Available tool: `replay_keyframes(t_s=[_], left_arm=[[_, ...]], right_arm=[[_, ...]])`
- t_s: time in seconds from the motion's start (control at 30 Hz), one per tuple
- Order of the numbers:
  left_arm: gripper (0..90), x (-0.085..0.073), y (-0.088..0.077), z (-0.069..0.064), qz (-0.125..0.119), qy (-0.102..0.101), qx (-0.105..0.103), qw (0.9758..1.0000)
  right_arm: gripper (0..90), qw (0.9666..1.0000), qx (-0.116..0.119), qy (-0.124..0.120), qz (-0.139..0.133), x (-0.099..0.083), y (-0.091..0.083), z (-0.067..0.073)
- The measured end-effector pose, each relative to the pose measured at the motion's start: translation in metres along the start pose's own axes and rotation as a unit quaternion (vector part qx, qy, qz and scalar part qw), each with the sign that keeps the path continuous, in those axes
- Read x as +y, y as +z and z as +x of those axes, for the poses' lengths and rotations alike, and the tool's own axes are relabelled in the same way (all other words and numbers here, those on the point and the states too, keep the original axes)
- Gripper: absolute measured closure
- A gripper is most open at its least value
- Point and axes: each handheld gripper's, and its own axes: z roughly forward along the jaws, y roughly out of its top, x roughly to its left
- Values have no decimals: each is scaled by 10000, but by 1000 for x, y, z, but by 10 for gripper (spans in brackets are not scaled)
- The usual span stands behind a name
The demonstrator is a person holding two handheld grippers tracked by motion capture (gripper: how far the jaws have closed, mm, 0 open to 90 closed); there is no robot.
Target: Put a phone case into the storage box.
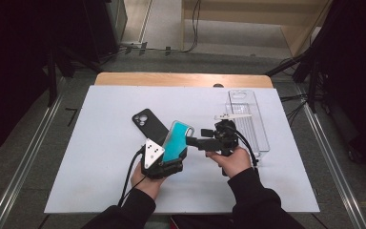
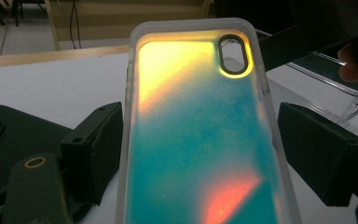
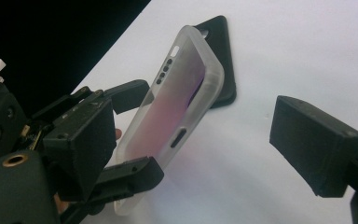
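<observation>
A translucent phone case [image 1: 177, 140] with a teal, yellow and orange iridescent back is held tilted above the white table. My left gripper [image 1: 171, 155] is shut on it, jaws pressing its two long sides [image 2: 200, 130]. My right gripper [image 1: 198, 138] comes in from the right with its jaws open beside the case's upper end. In the right gripper view the case [image 3: 168, 116] stands edge-on between that gripper's [image 3: 198, 144] wide-apart jaws, and the left gripper's fingers [image 3: 133, 95] clamp it.
A black phone case [image 1: 147, 123] lies flat on the white sheet [image 1: 90, 152] just behind the held one, camera cut-out up. A clear plastic tray [image 1: 250, 121] sits to the right. Metal rails run along both table sides.
</observation>
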Motion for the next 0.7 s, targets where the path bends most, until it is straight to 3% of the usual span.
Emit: replay_keyframes(t_s=[0.23,0.43,0.57,0.67,0.7], left_arm=[[169,-2,-1,-4,-32,-69,4,10000],[169,-3,0,-4,-9,-162,-16,9999],[169,-3,0,-6,-2,-216,-47,9998],[169,-2,1,-6,68,-302,-85,9995],[169,-2,0,-6,67,-349,-114,9993]], right_arm=[[180,9996,206,210,-6,3,10,-1],[252,9994,176,283,50,5,16,0],[363,9990,183,391,128,6,19,-1],[501,9982,218,536,143,7,20,-2],[599,9980,189,591,139,7,20,-2]])
